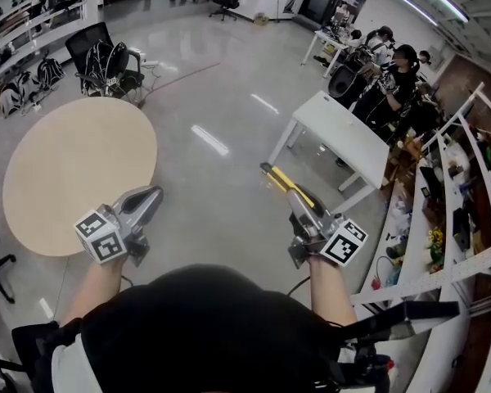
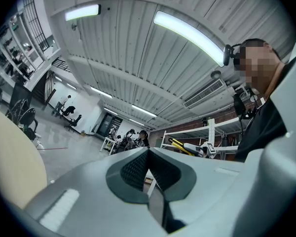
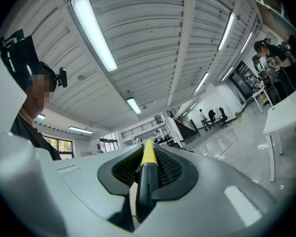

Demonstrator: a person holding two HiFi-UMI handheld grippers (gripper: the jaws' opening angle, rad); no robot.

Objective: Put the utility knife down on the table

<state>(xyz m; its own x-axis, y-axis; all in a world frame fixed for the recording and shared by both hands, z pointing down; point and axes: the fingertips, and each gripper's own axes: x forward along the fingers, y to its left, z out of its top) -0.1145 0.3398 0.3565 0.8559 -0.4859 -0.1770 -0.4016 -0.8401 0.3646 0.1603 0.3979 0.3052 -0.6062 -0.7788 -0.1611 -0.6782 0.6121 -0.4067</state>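
— Where's the utility knife (image 1: 278,178)?
— Clamped in the right gripper (image 1: 299,201), its yellow-and-black body poking out past the jaws, over the floor (image 1: 221,97) between the round desk (image 1: 74,170) and the white desk (image 1: 344,129).
— And the left gripper (image 1: 150,196)?
— Jaws together, nothing between them.

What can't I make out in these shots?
Blade of the utility knife, out or in: right gripper view, end-on between the jaws; head view, too small.
Most of the round table: left gripper view, cut off by the left edge.
Items on the shelves: head view, too small.
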